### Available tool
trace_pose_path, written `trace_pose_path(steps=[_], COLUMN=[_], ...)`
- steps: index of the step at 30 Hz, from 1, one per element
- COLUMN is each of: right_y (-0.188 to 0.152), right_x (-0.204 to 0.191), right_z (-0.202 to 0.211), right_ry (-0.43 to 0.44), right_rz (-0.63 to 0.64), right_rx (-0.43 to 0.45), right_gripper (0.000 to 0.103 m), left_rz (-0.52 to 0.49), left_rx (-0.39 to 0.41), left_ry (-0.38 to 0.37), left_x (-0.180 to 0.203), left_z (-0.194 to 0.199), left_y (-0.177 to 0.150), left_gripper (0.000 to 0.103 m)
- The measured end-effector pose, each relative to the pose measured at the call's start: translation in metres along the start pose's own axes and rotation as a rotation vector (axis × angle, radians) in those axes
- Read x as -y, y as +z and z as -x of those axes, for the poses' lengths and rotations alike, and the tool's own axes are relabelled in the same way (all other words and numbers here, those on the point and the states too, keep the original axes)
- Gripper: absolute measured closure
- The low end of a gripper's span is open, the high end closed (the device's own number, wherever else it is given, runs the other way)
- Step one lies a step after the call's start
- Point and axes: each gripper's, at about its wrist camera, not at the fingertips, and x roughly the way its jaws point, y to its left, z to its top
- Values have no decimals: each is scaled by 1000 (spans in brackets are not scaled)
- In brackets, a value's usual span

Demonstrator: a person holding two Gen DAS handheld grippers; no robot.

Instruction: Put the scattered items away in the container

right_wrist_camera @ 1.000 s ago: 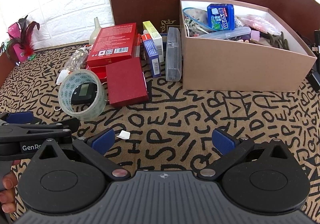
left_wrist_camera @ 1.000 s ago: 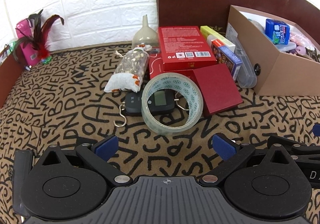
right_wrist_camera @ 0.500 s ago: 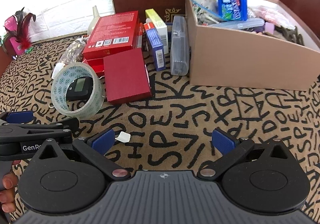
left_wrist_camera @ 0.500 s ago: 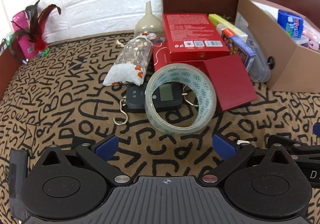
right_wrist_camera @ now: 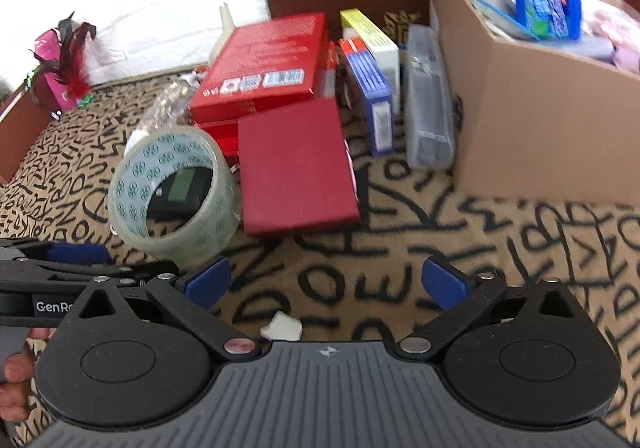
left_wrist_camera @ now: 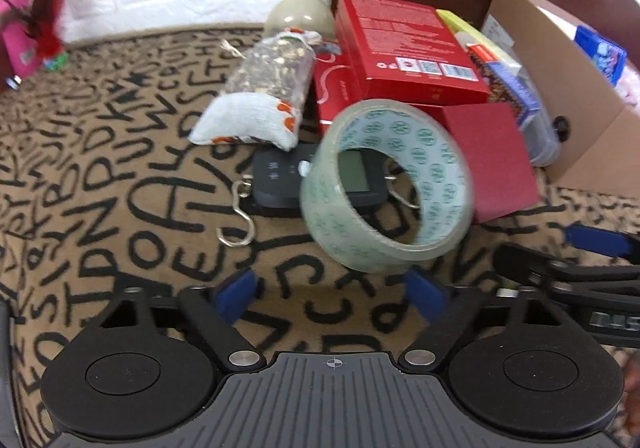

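Clear round packing-tape roll is sitting mid-frame, tilted on a black digital hanging scale. Left gripper jaws are narrowing, nothing between them; right gripper gaping, empty. Straddle the rim wall, avoid the scale.

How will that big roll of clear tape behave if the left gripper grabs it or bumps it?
The tape roll is a propped, tilted hoop partly over the black scale, so a nudge would probably tip or roll it. Its wide hollow core suggests it is light. The glossy film may be slippery, so gripping across the wall seems safer.
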Motion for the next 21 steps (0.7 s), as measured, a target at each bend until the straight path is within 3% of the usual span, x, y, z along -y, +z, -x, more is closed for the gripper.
trace_pose_path(steps=[6,9,10,13,14,15,16,18,19,21], right_y=[17,24,25,26,26,26,27,27,27,26], right_x=[-4,-7,-8,-16,-18,-20,-21,-26,-28,-33], right_z=[22,16,11,-4,-7,-7,-7,-7,-7,-10], right_ry=[82,136,151,179,191,197,204,222,225,209], right_rz=[52,39,35,45,47,53,65,82,94,118], right_rx=[117,131,119,78,79,87,85,77,73,67], right_gripper=[10,26,32,48,50,59,74,90,90,90], left_rz=[-7,32,34,31,38,38,35,38,40,48], left_rx=[88,138,150,106,93,88,90,96,98,103], left_ry=[-57,-67,-70,-88,-89,-85,-80,-89,-84,-85], left_x=[-7,-13,-14,-16,-18,-19,-19,-21,-21,-24], left_z=[31,34,31,15,10,7,7,8,8,7], left_y=[2,9,12,21,21,22,22,22,22,21], left_gripper=[19,23,28,61,66,69,78,80,79,68])
